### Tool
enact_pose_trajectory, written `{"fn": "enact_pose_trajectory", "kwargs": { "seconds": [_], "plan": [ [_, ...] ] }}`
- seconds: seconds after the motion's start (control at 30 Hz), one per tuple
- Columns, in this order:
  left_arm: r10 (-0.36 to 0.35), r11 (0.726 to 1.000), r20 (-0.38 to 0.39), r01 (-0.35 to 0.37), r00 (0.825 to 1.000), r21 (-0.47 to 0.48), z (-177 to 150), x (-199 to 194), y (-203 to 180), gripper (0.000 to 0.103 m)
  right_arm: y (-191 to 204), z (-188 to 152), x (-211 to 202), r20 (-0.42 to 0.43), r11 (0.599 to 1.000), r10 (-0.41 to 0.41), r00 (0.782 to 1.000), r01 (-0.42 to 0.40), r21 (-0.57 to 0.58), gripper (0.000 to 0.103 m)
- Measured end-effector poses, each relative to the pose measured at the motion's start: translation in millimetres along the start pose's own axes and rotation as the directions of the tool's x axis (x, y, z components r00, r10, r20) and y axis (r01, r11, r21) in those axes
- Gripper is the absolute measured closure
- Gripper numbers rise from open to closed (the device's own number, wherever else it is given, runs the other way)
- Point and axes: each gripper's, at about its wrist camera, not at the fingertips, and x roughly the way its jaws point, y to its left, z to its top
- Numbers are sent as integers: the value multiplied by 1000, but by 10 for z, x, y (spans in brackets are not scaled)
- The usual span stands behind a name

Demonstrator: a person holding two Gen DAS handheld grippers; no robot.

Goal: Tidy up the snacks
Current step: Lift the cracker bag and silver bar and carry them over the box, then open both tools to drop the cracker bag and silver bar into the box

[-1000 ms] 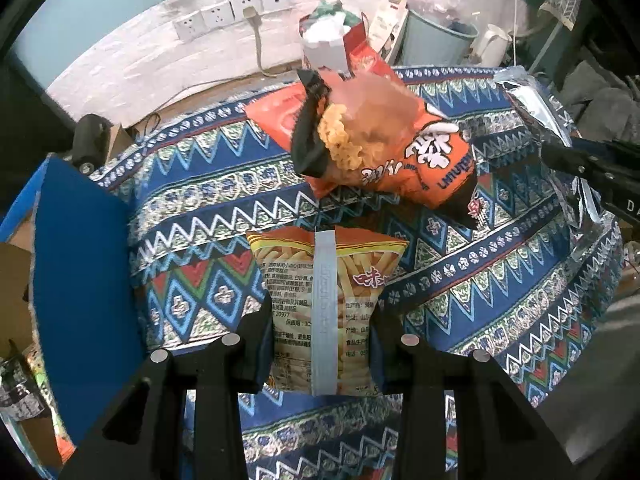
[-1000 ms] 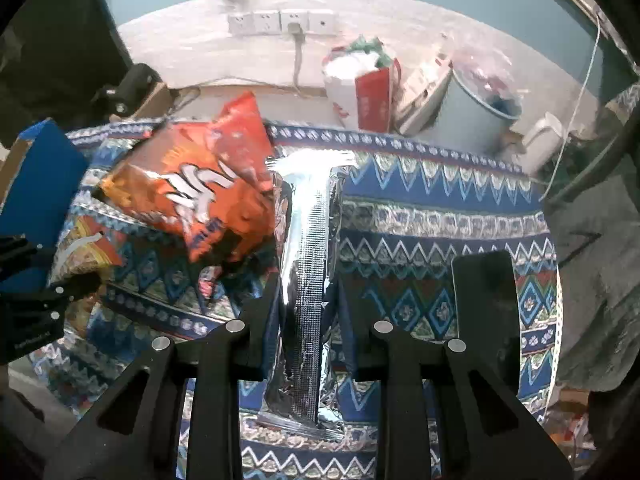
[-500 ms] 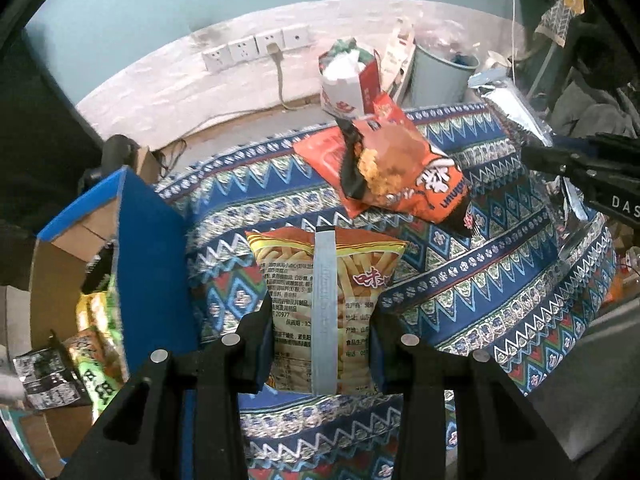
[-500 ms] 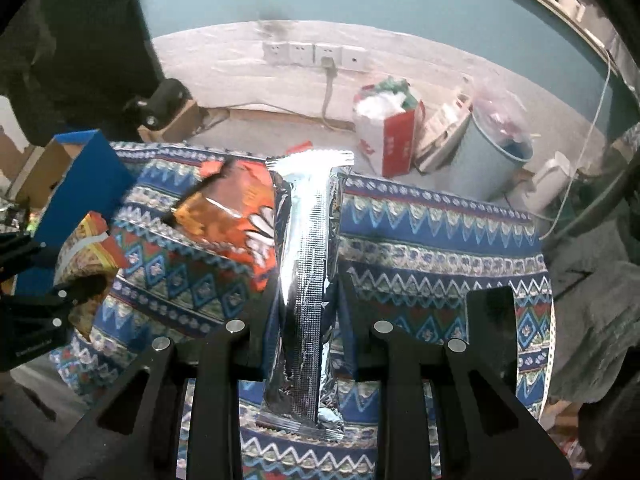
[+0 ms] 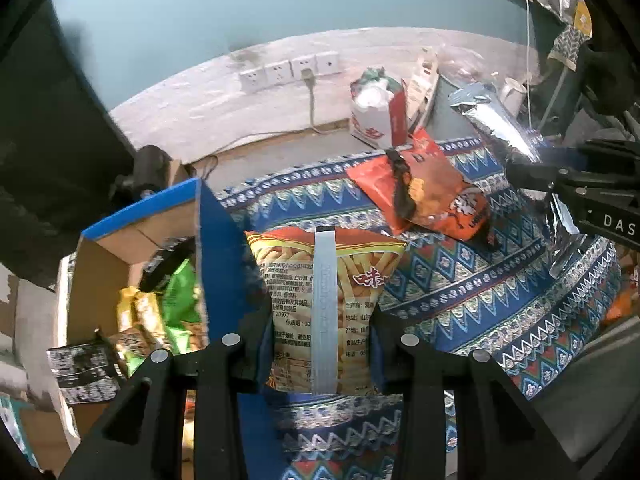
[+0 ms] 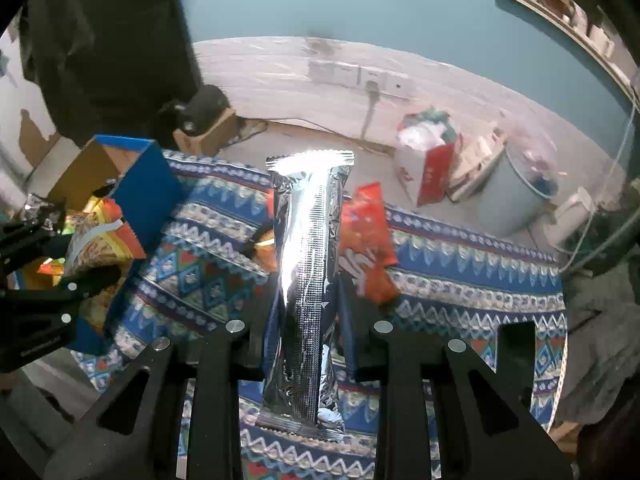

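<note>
A: What's in the L gripper (image 5: 322, 344)?

B: Fry bag (image 5: 326, 300), orange-yellow, upright between the jaws, which are narrow and clamped on its lower half. Top half sticks up past the tips. It hangs over the patterned cloth (image 5: 500, 300), just right of the blue box (image 5: 216, 248).

A: And the R gripper (image 6: 306, 344)?

B: Pinched tight on a silver pack (image 6: 306, 264), long and thin, seam facing the cam. Both ends stick out beyond the jaws. It's above the cloth, box well to the left.

A: Risks?

B: Probably: fry bag is puffy, so a hard squeeze could crush or pop it. Silver pack is slick foil and held mid-length; it might slide or swing when tipped. Box wall stands close to the L jaws, so the bag could snag on the rim going in. Box already holds snacks (image 5: 176, 304); not much room. An orange bag (image 5: 432, 196) lies on the cloth.
</note>
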Motion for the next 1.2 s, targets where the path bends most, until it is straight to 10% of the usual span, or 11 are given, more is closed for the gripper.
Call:
{"fn": "enact_pose_trajectory", "kwargs": {
  "seconds": [1.2],
  "plan": [
    [114,965,8,-109,993,-240,-514,-305,1417,64,1777,802,334,-11,961,192,981,-190,-203,79]
  ]
}}
